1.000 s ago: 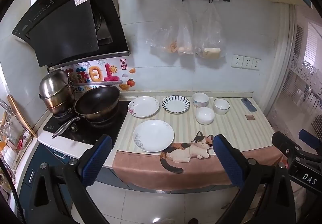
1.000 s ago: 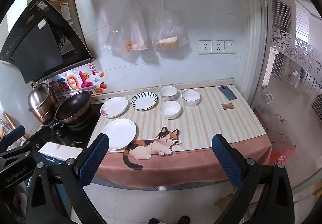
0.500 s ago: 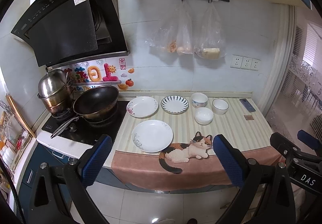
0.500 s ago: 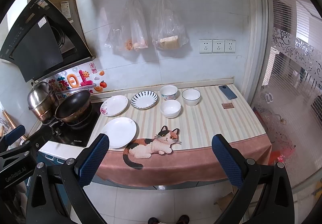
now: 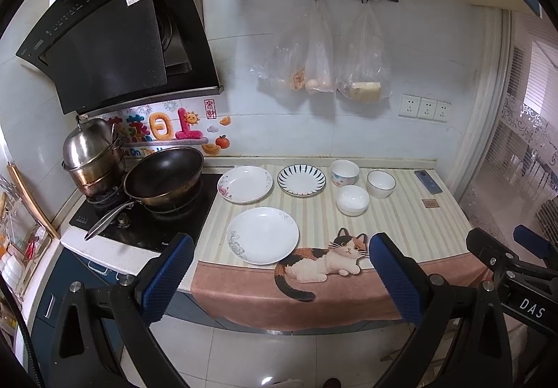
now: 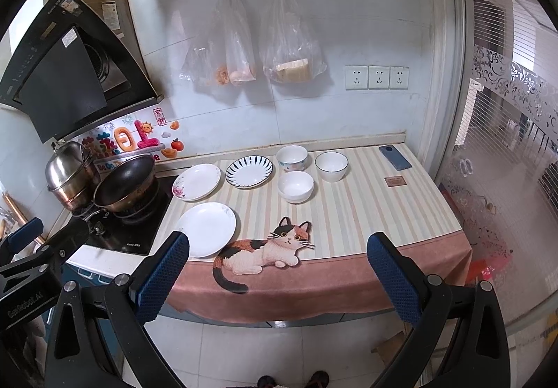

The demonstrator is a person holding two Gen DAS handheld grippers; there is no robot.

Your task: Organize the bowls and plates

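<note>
Drawn slightly nearer the worktop than a second ago, left gripper and right gripper both spread wide, empty, with plates and bowls unmoved there.

Three plates and three bowls stood on the table; two pots sat at left, two bags hung above.
</note>
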